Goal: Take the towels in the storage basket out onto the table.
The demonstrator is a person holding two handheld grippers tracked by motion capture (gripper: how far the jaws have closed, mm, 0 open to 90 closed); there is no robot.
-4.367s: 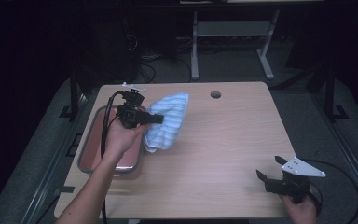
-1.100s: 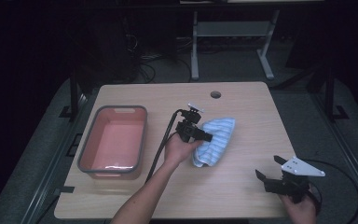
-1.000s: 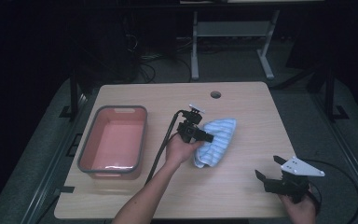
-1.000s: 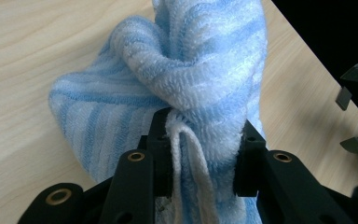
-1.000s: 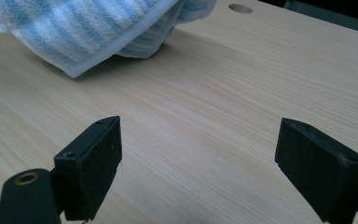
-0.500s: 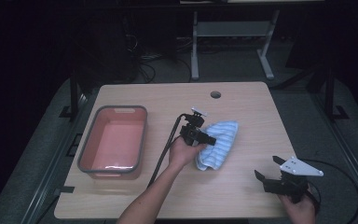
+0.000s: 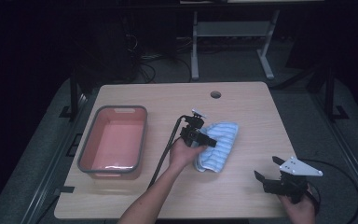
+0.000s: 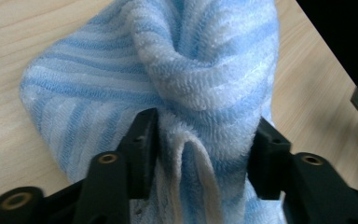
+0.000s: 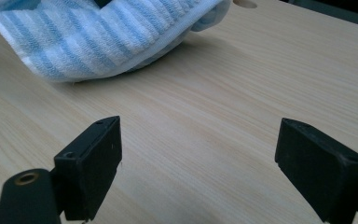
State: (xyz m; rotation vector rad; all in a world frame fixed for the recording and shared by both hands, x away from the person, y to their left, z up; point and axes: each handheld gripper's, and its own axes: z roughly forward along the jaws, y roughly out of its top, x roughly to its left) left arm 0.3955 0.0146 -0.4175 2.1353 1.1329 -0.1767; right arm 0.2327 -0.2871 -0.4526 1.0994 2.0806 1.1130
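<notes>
Pale wood tabletop [image 7: 242, 100] sat in a dark room. Right of the pink tub [image 7: 114, 142], the left gripper [image 7: 204, 139] pinched the striped towel [image 7: 219, 145]; beyond it, the right gripper [image 7: 266, 171] gaped wide, holding nothing.

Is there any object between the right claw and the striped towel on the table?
Nothing visible. In the right gripper view only bare table lies between the open right claw and the striped towel, which the left claw grips.
</notes>
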